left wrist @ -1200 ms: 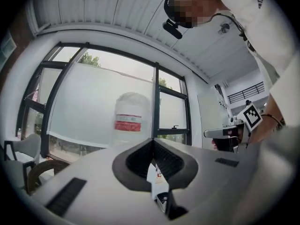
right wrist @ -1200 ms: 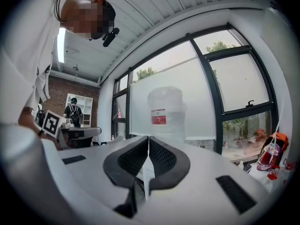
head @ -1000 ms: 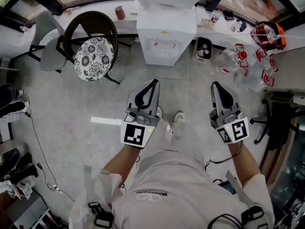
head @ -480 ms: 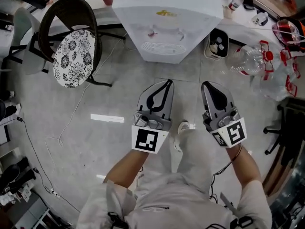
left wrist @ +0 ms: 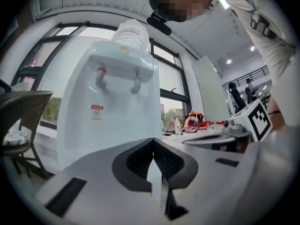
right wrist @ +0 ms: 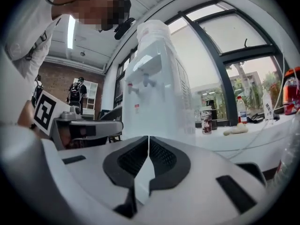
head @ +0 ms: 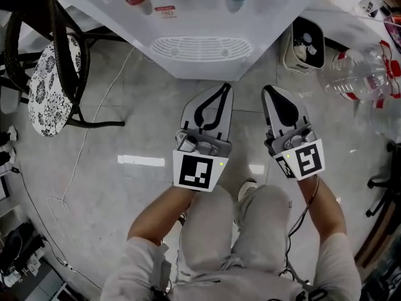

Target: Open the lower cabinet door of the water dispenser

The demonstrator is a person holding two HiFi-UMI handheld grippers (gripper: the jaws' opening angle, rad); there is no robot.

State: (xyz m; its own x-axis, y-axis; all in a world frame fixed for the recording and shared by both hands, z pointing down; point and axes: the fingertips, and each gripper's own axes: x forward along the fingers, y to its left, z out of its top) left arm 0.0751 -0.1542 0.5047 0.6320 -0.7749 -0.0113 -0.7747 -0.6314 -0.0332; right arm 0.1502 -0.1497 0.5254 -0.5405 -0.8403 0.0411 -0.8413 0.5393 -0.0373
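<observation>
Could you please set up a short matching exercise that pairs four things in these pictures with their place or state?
Things:
1. water dispenser
2. chair
3. left gripper
4. clear bottle

Place or state:
A. left of the dispenser in the head view, with a black-and-white patterned seat
B. right of the dispenser in the head view, past the small bin
C. white, straight ahead of both grippers, with a red and a blue tap
D. jaws together, nothing between them

Pairs: 1-C, 2-A, 3-D, 4-B
</observation>
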